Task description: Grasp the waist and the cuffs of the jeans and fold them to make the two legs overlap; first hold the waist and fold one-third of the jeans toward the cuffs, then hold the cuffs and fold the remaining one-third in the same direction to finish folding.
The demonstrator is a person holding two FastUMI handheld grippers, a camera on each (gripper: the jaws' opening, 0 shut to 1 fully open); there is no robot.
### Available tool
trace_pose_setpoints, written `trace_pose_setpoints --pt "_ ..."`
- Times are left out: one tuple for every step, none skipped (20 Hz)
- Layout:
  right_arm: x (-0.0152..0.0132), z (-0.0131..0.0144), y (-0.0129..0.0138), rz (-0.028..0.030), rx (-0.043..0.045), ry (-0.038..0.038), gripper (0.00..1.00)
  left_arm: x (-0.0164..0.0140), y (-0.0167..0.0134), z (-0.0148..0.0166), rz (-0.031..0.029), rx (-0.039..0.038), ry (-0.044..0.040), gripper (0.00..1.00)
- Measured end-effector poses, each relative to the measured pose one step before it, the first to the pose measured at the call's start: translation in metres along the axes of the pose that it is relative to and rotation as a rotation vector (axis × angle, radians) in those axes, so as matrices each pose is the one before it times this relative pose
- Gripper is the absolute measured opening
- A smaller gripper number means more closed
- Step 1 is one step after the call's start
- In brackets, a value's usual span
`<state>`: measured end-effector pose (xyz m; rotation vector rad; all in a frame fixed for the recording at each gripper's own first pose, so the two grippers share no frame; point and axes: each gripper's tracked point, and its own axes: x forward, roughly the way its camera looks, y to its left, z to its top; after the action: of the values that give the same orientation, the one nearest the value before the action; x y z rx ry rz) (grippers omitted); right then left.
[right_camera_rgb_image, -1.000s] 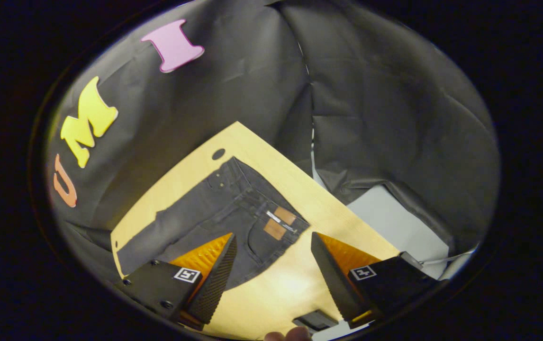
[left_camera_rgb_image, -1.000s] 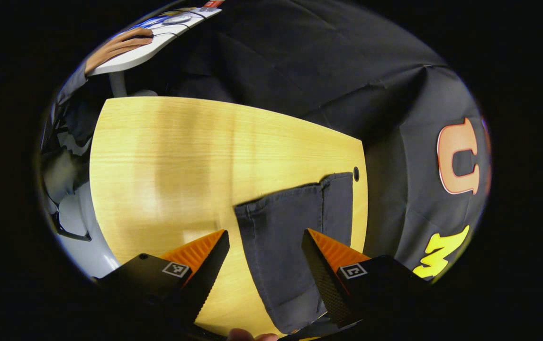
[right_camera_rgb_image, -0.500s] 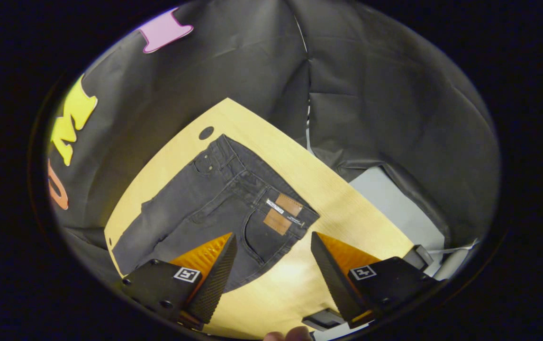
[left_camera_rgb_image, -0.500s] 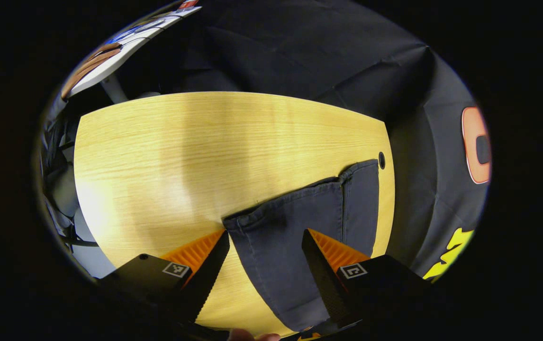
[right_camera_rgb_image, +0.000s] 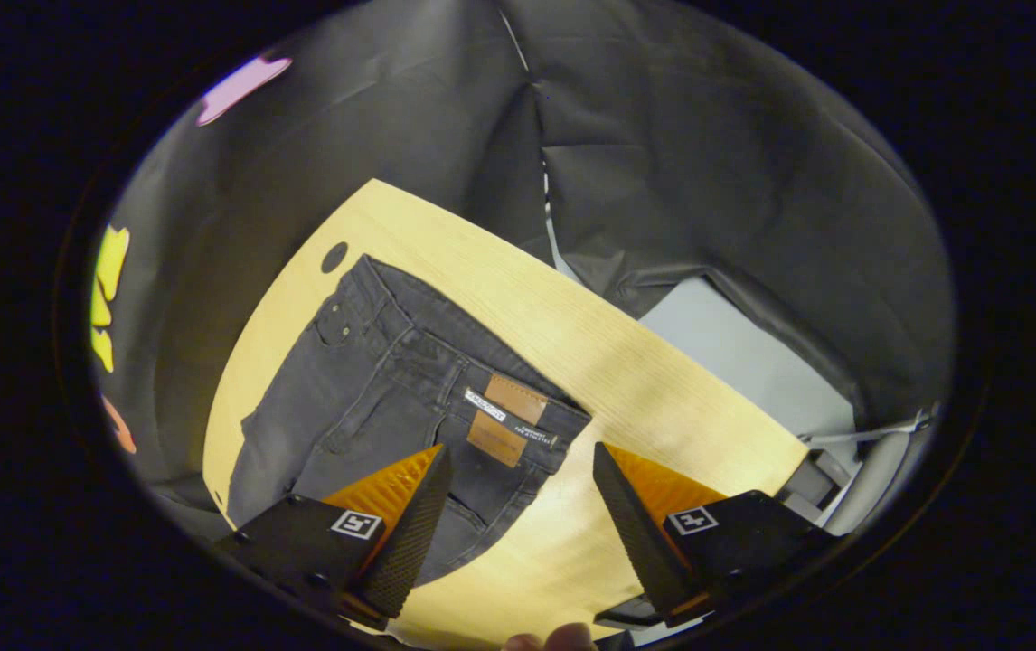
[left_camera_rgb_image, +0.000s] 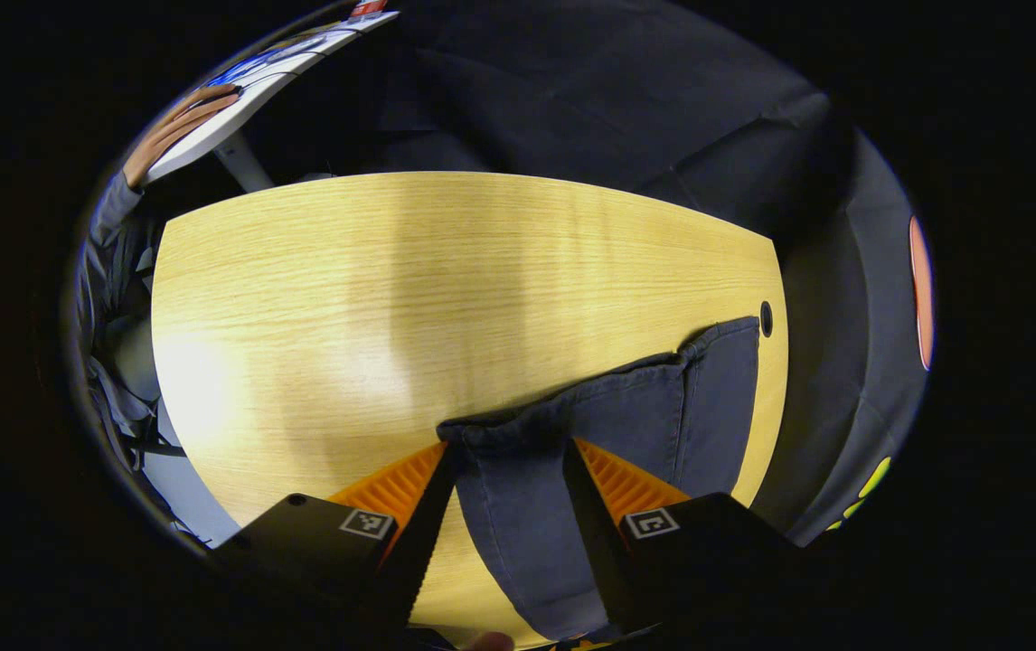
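Dark grey jeans (right_camera_rgb_image: 364,389) lie flat on the light wooden table (right_camera_rgb_image: 654,398). The waist (right_camera_rgb_image: 446,339) with its brown patch (right_camera_rgb_image: 504,416) lies just ahead of my right gripper (right_camera_rgb_image: 522,452), which hovers open above the seat area. In the left gripper view the two cuffs point away from me: the far cuff (left_camera_rgb_image: 724,362) lies flat, while the near cuff (left_camera_rgb_image: 518,425) is rumpled between the fingers of my left gripper (left_camera_rgb_image: 507,448). Those fingers stand on either side of that leg with a wide gap, still open.
A round cable hole (left_camera_rgb_image: 766,318) sits in the table corner beside the far cuff, another cable hole (right_camera_rgb_image: 334,257) by the waist. A person's hand (left_camera_rgb_image: 179,127) rests on a white desk beyond the table. Bare tabletop (left_camera_rgb_image: 346,289) stretches left of the cuffs. Grey floor (right_camera_rgb_image: 735,344) lies past the table edge.
My left gripper moved forward onto the near cuff and its fingers narrowed, bunching the hem. My right gripper came closer to the waist, which now sits nearer its fingers.
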<state>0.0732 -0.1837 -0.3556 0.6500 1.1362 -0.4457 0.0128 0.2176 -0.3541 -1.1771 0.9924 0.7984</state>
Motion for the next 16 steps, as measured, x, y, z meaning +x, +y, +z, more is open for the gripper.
trace_pose_setpoints --pt "0.00484 0.00034 0.00002 -0.00307 0.00395 0.00461 0.93 0.00130 0.00101 0.00026 0.00110 -0.00189 0.00088 0.69" --pt "0.00477 0.00213 -0.00189 -0.01561 -0.00208 -0.00443 0.98 -0.00030 -0.00018 -0.00128 -0.00103 -0.00312 0.00513 0.55" --pt "0.00499 0.00132 0.00020 -0.01230 0.00082 -0.00432 0.94 0.00058 0.00006 0.00192 -0.00380 -0.00448 0.00383 0.53" --pt "0.00473 0.00053 0.00044 -0.01175 -0.00073 -0.00177 0.98 0.00082 -0.00133 0.00019 -0.00151 -0.00601 0.00306 0.49" --pt "0.00465 -0.00027 0.00063 -0.01064 0.00284 0.00168 0.98 0.00174 -0.00002 0.00052 0.00126 -0.00316 0.00352 0.42" --pt "0.00485 -0.00466 0.00290 -0.00978 -0.00092 0.00910 0.94 0.00073 -0.00067 0.00003 0.00344 0.00110 0.00140 0.39" --pt "-0.00355 0.00347 0.00116 -0.02768 -0.01701 -0.01550 0.99 0.00044 0.00085 -0.00017 0.00764 0.00340 -0.00297 0.35" --pt "0.00926 -0.00314 0.00098 -0.01987 -0.02825 0.00229 0.99 0.00094 -0.00091 0.00044 0.00783 0.00142 -0.00493 0.33" --pt "-0.00200 0.00037 -0.00136 -0.03849 -0.02572 -0.02778 0.98 0.00082 -0.00044 -0.00048 0.00933 0.00288 -0.00477 0.28" --pt "0.00272 -0.00491 0.00126 -0.04713 -0.02242 -0.00138 0.99 -0.00027 -0.00068 0.00058 0.01102 0.00836 -0.00572 0.27" --pt "0.00125 0.00359 0.00328 -0.01795 -0.00298 -0.02337 0.99 0.00082 0.00047 -0.00119 0.01062 0.00882 -0.00217 0.24" --pt "-0.00209 -0.00145 0.00388 -0.00712 0.03437 -0.00234 0.91 0.00001 0.00010 0.00152 0.00553 0.00070 -0.00536 0.23" --pt "0.00168 -0.00021 0.00196 0.00093 0.03875 -0.00674 0.83 0.00032 -0.00014 -0.00011 0.00184 -0.00616 -0.00581 0.20" --pt "-0.00159 0.00084 0.00153 -0.00044 0.00369 0.00305 0.75 0.00032 -0.00126 -0.00062 -0.00343 -0.00325 0.00033 0.19" --pt "-0.00064 0.00243 0.00271 0.03172 -0.00572 -0.00017 0.73 0.00014 -0.00034 -0.00007 -0.01066 -0.00596 0.00169 0.16" --pt "0.00192 -0.00056 0.00310 0.01664 0.01058 0.00730 0.57 0.00084 -0.00232 -0.00077 -0.01544 -0.01435 -0.00191 0.13"
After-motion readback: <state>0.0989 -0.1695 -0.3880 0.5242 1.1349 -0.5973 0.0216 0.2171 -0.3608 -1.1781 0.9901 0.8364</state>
